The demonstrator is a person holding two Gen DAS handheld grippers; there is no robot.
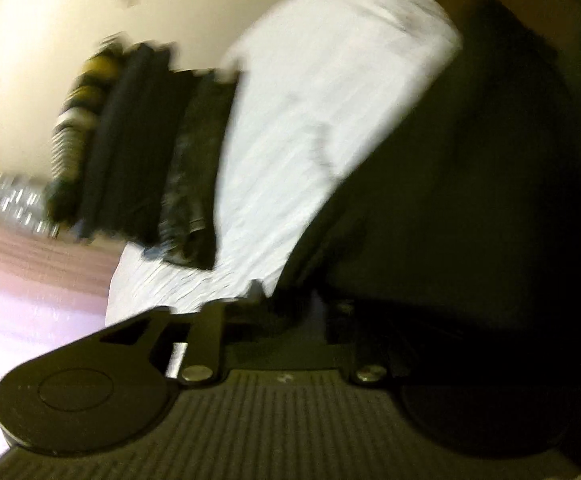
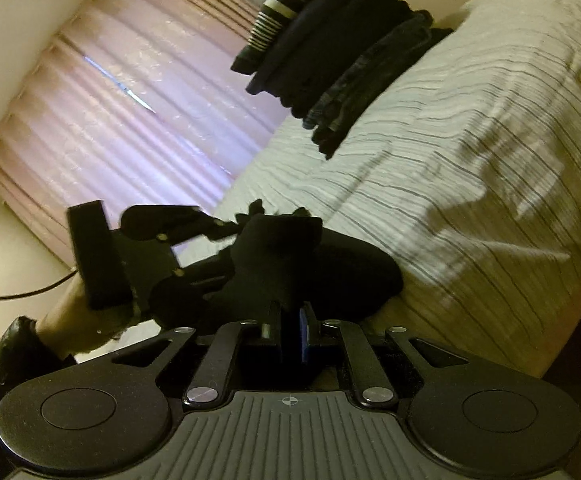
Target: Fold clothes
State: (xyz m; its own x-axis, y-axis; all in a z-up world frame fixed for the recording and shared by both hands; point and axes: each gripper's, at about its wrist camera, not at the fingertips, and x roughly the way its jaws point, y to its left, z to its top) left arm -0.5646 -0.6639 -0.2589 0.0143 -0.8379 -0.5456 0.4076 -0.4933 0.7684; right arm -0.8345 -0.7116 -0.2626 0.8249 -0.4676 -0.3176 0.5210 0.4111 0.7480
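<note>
With jaws pinching it, the right gripper (image 2: pixel 290 312) lays a black garment (image 2: pixel 302 256) on the bed (image 2: pixel 470 152) for folding; the left gripper's (image 2: pixel 226 228) jaws look spread.

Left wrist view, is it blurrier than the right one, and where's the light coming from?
Left wrist view: heavily motion-smeared, the pile of folded clothes streaked, the right half almost black. Right wrist view: much sharper, stripes on the bedspread crisp; the backlit pink curtain glows, leaving the dark garment a silhouette.
</note>
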